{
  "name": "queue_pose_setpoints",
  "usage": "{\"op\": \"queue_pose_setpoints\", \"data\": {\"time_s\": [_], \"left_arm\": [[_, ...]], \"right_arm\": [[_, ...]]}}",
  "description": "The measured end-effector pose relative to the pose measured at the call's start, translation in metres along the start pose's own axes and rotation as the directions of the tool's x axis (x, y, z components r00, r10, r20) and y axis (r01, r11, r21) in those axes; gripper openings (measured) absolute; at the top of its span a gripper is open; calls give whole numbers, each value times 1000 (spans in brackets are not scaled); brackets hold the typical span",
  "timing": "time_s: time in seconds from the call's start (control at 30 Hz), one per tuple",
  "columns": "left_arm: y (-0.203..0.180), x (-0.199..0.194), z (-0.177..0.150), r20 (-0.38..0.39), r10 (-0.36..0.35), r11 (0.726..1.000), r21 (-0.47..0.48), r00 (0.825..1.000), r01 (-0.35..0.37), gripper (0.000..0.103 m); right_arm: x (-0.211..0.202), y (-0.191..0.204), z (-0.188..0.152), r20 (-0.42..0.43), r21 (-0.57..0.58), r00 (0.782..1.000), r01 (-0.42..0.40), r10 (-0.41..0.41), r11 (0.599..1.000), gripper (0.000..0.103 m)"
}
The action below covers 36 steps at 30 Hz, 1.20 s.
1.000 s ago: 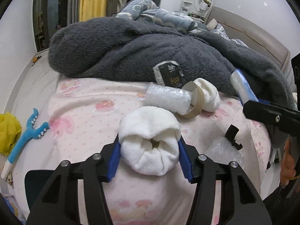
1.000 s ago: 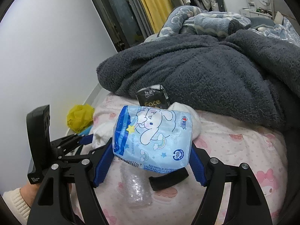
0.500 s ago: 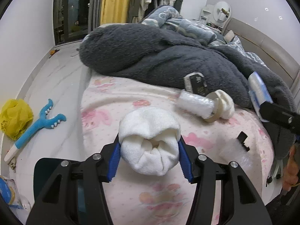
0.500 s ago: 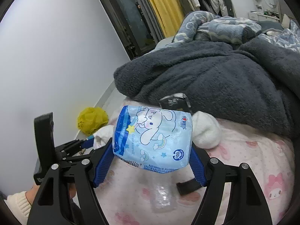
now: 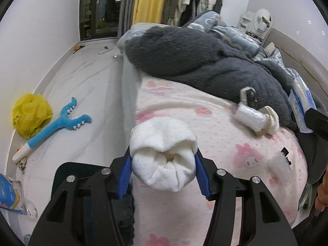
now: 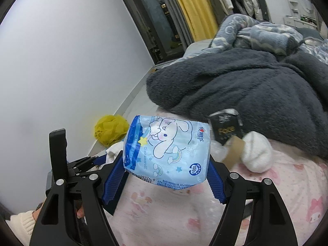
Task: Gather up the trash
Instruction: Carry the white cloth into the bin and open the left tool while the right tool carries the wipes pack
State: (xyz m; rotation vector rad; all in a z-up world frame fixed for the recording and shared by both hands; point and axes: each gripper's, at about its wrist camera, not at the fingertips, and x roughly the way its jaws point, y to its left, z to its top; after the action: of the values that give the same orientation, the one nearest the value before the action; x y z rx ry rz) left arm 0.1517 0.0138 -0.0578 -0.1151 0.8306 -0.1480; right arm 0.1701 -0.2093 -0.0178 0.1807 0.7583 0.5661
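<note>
You had both loads gripped: left gripper (image 5: pixel 163 173) clamped on the white roll (image 5: pixel 163 153) at lower centre, right gripper (image 6: pixel 167 179) pinching the blue tissue pack (image 6: pixel 167 152). Carrying stage, I'd say; next you needed a bin.

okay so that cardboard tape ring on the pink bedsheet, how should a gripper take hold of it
Pinch the tape ring across its thin cardboard band, one finger inside the hole. It stands on edge between the plastic-wrapped roll and the white sock ball, so its sides are blocked. Come from above, at the exposed top of the band.
</note>
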Motion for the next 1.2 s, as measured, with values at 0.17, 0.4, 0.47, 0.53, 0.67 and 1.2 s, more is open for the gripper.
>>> {"op": "queue_pose_setpoints", "data": {"time_s": [0.17, 0.4, 0.47, 0.53, 0.67, 1.2], "left_arm": [[22, -9, -1, 14, -2, 999, -38, 1000, 2, 58], [50, -11, -6, -16, 45, 997, -65, 999, -45, 58], [60, -10, -8, -28, 54, 996, -75, 998, -56, 58], [67, -10, -11, -38, 63, 995, -81, 997, -66, 58], [84, -6, -19, -72, 85, 992, -91, 994, -91, 58], [112, 25, -48, -229, 102, 988, -91, 968, -126, 58]], "right_arm": [[13, 16, 3, -13, -23, 1000, -18, 17, 1000, 74], [34, 38, 4, -40, -51, 999, -38, 36, 998, 74], [39, 44, 3, -47, -59, 998, -41, 38, 997, 74], [44, 50, 3, -54, -65, 998, -46, 42, 997, 74], [57, 63, 2, -71, -77, 996, -57, 52, 995, 74], [95, 87, -15, -154, -157, 988, -53, 29, 986, 74]]}}
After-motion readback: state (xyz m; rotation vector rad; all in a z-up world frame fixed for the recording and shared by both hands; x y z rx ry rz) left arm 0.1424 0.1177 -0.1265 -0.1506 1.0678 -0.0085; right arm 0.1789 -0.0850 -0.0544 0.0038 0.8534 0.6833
